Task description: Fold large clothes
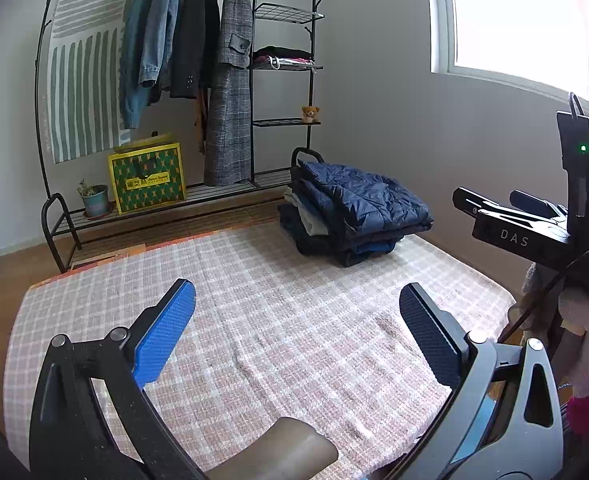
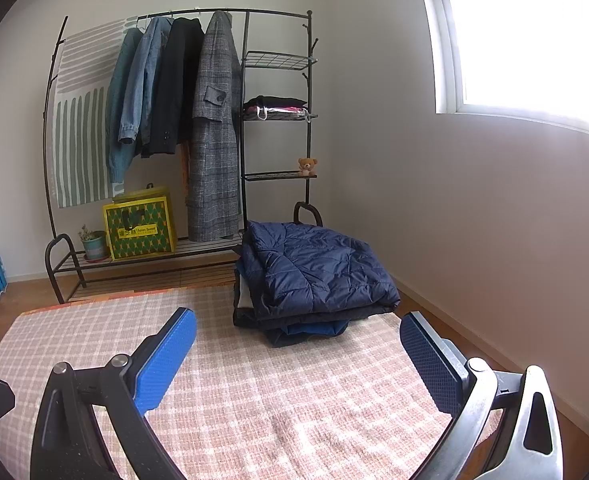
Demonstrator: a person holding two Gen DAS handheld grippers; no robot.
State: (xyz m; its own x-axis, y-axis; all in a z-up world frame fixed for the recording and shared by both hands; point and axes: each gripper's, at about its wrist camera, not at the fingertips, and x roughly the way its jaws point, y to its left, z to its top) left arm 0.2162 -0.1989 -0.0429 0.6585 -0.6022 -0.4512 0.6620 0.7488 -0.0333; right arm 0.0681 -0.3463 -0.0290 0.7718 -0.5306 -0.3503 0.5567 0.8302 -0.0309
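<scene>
**Both claws idle above a bare work surface**

Checked pink-and-white cloth (image 1: 278,320) covers the counter that fills the foreground of both wrist views, spread flat, likely to give a roomy folding area. At its far corner, toward the wall under the window (image 2: 534,32), sits a stack of folded clothes (image 1: 350,216), a navy quilted jacket (image 2: 318,272) on top of darker and lighter layers. Parking finished pieces there seems meant to keep the middle free.

The left claw (image 1: 296,334) hangs over the cloth with its blue-padded fingers (image 1: 166,332) spread wide, gripping nothing. The right claw (image 2: 298,358) is likewise spread and empty, aimed toward the stack; its body shows at the right edge of the left wrist view.

Behind the counter a black garment rack (image 2: 246,120) carries denim jackets (image 2: 142,92), a black coat and a grey plaid coat (image 2: 214,140). With nothing unfolded on the cloth, the next garment probably has to be fetched, perhaps from that rack.
</scene>
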